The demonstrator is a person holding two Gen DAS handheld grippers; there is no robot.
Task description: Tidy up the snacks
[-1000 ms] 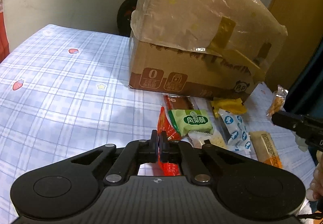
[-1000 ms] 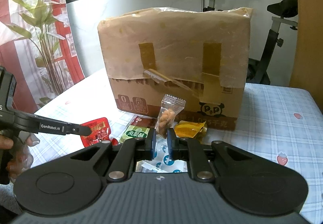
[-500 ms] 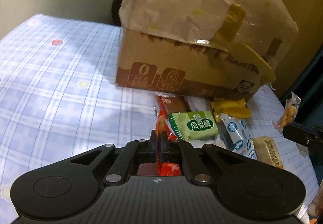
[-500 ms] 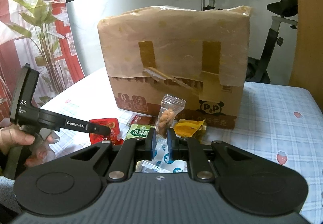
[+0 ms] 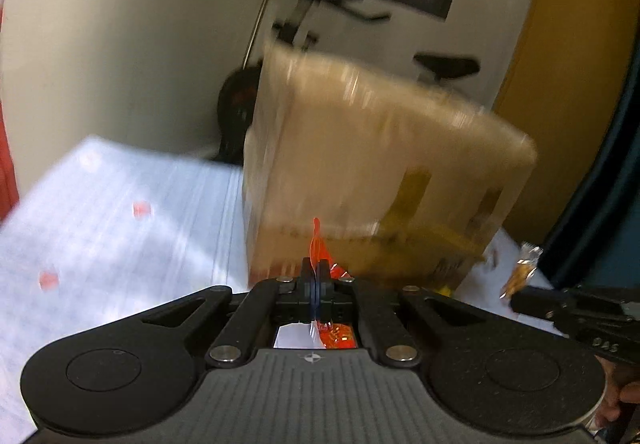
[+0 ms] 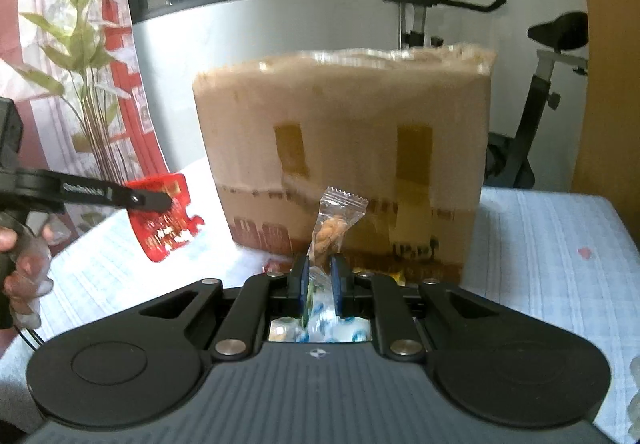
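Note:
My left gripper (image 5: 318,276) is shut on a red snack packet (image 5: 319,244), held edge-on in the air; in the right wrist view the packet (image 6: 164,219) hangs from the left gripper (image 6: 160,199) at the left. My right gripper (image 6: 320,274) is shut on a clear packet of brown nuts (image 6: 334,224), which also shows at the right of the left wrist view (image 5: 522,272). A cardboard box (image 6: 344,155) covered in plastic and tape stands just behind both. Other snack packets (image 6: 320,328) lie under the right gripper, mostly hidden.
The table has a blue checked cloth (image 5: 112,211) with red strawberry marks. An exercise bike (image 6: 536,99) stands behind the box. A plant (image 6: 84,83) and a red-framed window are at the left. The left wrist view is blurred.
My left gripper has lifted the red packet off the table and tilted up, so the snack pile has dropped out of its view. The right gripper has risen slightly with the nut packet.

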